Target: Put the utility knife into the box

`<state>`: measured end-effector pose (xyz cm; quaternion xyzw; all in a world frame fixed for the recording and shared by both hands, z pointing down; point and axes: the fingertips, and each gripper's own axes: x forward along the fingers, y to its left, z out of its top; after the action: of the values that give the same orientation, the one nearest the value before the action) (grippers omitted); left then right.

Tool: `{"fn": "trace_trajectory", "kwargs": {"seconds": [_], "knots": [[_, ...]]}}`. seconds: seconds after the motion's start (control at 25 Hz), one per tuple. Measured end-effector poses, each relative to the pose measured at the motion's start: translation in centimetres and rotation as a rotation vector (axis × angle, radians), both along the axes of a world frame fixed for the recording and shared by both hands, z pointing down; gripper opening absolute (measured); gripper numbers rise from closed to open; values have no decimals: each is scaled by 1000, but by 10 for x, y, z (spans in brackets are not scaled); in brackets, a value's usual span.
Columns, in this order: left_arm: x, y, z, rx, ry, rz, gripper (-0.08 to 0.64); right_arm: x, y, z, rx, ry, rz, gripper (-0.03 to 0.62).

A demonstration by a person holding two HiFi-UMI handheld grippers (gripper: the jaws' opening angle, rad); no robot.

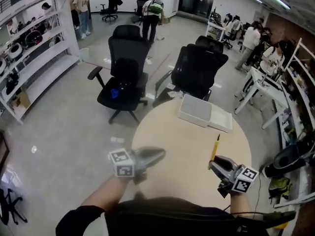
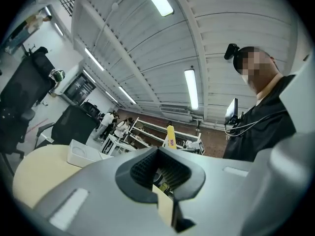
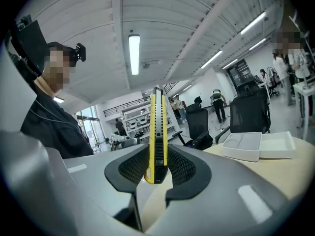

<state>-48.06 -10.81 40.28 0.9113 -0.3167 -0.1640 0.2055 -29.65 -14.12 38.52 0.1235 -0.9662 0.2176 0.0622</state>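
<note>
**Knife gripped on the right, box open at the far edge**

The right gripper (image 3: 156, 178)'s fingers are clamped on the utility knife (image 3: 156, 136), one ribbed dark pad against each flat side. The knife is yellow with a black strip and slider down its middle, and it stands out ahead of the fingers. No print can be made out on it. In the head view the knife (image 1: 215, 149) points away from the person toward the box (image 1: 196, 111) and lies outside it, held by the right gripper (image 1: 216, 164).

The left gripper (image 2: 161, 181)'s fingers stand slightly apart with nothing between them. In the head view the left gripper (image 1: 150, 156) is over the near left edge of the surface (image 1: 177, 151).

Each gripper carries one cube with black-and-white square markers, two cubes in all.

There is one knife and one box. The box is white and lies open as two shallow halves side by side at the far edge of the round tan surface.

Two black office chairs (image 1: 125, 68) stand just beyond the surface. A white shelf rack (image 1: 42, 53) runs along the left wall. A yellow bottle-shaped thing (image 2: 171, 136) shows in the left gripper view, its label too small to read.
</note>
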Motion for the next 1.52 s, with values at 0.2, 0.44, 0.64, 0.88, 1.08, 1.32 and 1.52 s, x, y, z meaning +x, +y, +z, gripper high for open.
{"fn": "trace_trajectory", "kwargs": {"seconds": [0.2, 0.44, 0.64, 0.88, 1.08, 1.32, 1.52], "knots": [[43, -15, 14, -27, 20, -3, -2, 43, -14, 4, 2, -5, 9, 132], [101, -19, -5, -59, 6, -115, -2, 106, -43, 14, 6, -4, -52, 132], [129, -41, -18, -81, -77, -143, -2, 129, -85, 20, 38, -63, -85, 132], [128, -69, -24, -61, -135, -134, -2, 128, -111, 30, 51, -99, -76, 132], [83, -95, -26, -33, -108, -109, -2, 91, -121, 16, 142, -38, -32, 132], [76, -166, -9, 8, -146, -107, -2, 102, -186, 34, 171, 33, 31, 132], [93, -230, -1, 9, -177, -88, -2, 118, -250, 43, 214, 112, 60, 132]]}}
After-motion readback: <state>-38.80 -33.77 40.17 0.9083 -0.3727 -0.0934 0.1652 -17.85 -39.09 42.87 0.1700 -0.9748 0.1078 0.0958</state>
